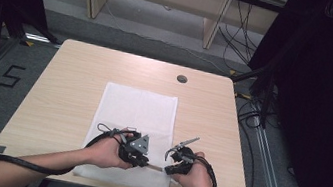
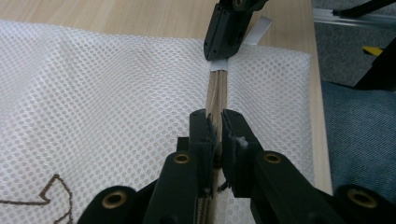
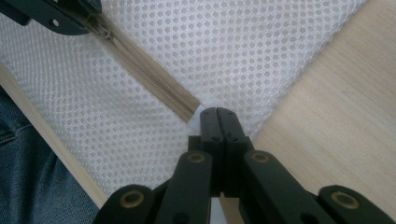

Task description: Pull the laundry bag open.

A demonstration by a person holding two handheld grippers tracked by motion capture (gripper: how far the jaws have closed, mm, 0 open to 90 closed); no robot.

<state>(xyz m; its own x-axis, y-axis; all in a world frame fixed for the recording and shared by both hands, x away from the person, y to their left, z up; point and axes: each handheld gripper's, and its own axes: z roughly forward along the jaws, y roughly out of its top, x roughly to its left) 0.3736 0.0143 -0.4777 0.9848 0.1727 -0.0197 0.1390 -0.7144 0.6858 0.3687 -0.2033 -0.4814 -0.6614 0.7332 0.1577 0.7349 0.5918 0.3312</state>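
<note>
A white mesh bag point(image 1: 136, 111) lies flat on the wooden table point(image 1: 69, 88), its beige zipper point(image 2: 215, 91) running along the near edge. My left gripper point(image 2: 215, 125) is shut on the zipper, the tape pinched between its pads. My right gripper point(image 3: 218, 116) is shut on the white end tab point(image 2: 219, 65) where the zipper point(image 3: 154, 79) stops. In the high view the left gripper point(image 1: 145, 163) and right gripper point(image 1: 166, 169) face each other a short way apart at the bag's near right corner. The zipper stretches straight between them.
A round cable hole point(image 1: 182, 79) sits near the table's far edge. The table's near edge point(image 3: 56, 149) runs just behind the bag, with the person's jeans point(image 3: 18, 158) beyond it. Black stands and cables point(image 1: 254, 102) crowd the floor at right.
</note>
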